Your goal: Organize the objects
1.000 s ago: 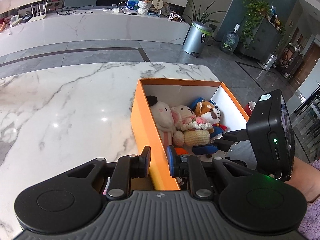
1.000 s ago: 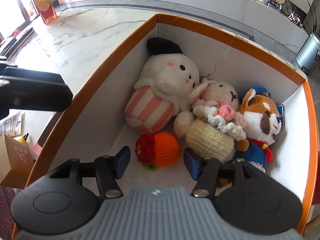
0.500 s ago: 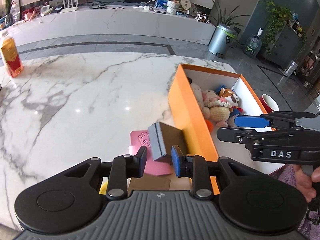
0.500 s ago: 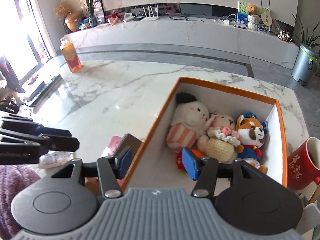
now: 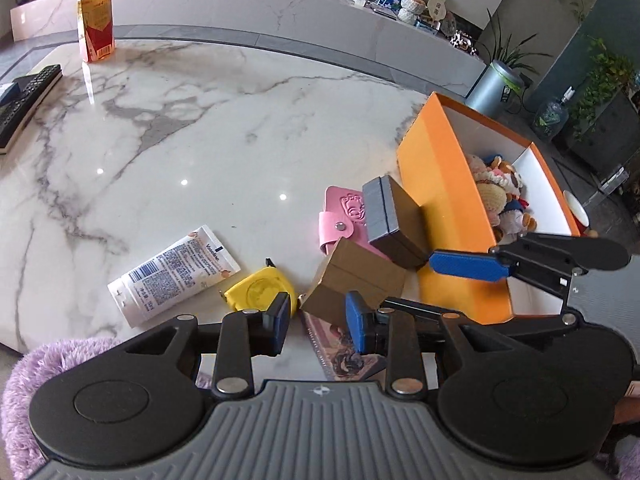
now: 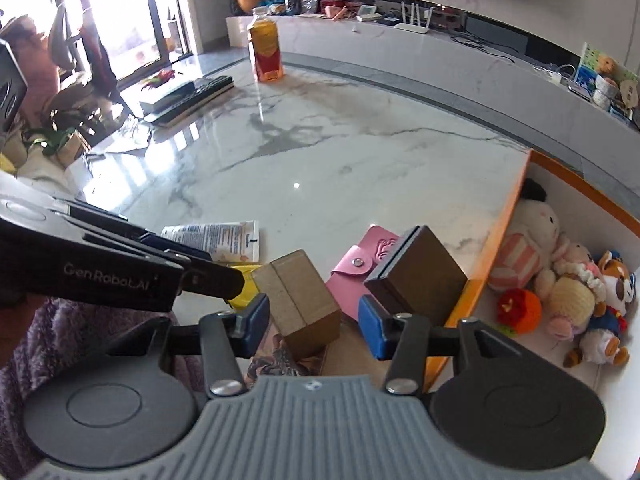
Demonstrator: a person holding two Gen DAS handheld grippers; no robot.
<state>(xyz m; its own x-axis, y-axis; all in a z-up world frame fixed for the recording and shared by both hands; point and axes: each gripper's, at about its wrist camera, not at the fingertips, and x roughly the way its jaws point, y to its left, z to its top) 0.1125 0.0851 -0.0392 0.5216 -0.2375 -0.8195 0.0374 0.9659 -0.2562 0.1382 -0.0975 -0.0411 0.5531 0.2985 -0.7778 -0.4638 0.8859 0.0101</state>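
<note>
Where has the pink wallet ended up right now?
The pink wallet lies flat on the marble table, just left of the orange box in the left wrist view, partly under the dark brown box leaning over it.

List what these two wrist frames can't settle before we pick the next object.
- Printed card, left wrist: mostly under the brown box and the left gripper; its design is unreadable.
- Yellow tape measure, right wrist: a sliver shows behind the left gripper's fingers.
- Orange box, left wrist: the near wall hides its floor.
- Lotion tube: print too small.
</note>
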